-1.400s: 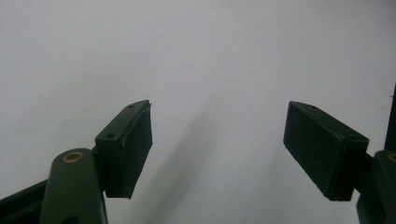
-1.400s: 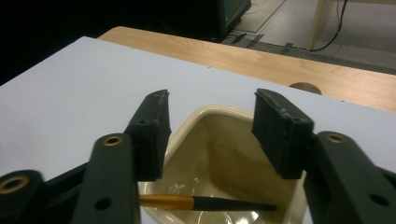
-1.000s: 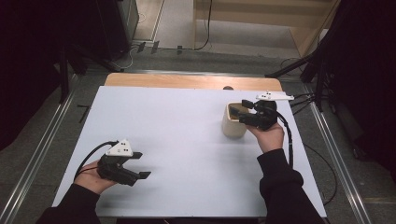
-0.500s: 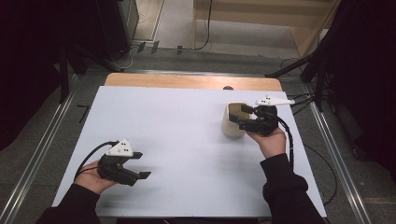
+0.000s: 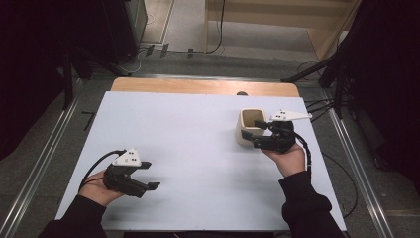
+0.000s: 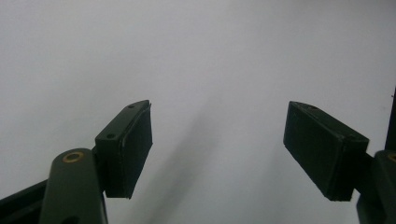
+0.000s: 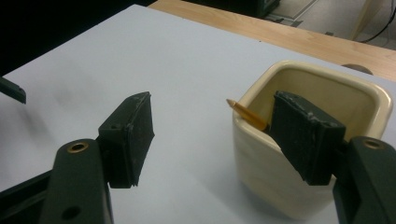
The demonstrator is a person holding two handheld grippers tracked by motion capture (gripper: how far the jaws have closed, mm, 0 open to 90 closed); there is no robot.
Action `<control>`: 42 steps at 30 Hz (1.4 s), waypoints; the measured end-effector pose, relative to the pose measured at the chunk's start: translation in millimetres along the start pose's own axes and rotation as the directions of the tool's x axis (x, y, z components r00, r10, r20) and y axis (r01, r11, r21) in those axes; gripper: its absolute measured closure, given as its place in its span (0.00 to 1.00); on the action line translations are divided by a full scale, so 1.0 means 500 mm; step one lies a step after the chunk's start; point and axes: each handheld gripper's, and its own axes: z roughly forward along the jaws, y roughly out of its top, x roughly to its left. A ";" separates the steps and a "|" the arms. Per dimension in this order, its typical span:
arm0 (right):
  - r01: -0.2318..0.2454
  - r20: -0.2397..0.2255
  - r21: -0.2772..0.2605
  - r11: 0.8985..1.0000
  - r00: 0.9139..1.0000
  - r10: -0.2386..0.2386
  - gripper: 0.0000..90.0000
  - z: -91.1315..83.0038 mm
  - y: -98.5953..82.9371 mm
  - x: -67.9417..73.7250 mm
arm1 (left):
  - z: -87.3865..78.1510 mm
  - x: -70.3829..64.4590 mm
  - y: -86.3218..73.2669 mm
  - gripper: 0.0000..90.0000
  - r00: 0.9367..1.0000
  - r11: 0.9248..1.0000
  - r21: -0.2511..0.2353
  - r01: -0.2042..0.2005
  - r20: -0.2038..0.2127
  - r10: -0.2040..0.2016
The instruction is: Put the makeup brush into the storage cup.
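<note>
One right gripper point(image 7: 215, 140) jaw over cup point(image 7: 280, 186) rim, pencil point(image 7: 245, 114) inside.

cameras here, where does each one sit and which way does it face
High view: above the person's side, looking forward and down on the table; both forearms, left gripper, right gripper.
Left gripper view: rides that gripper, faces bare table past open fingers.
Right gripper view: faces the cream cup and pencil, shared with high view.
</note>
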 end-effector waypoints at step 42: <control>0.091 -0.126 0.026 0.996 0.988 -0.087 0.29 -0.045 -0.113 0.039 | 0.001 0.001 -0.001 0.27 1.000 1.000 0.002 0.002 -0.002 -0.002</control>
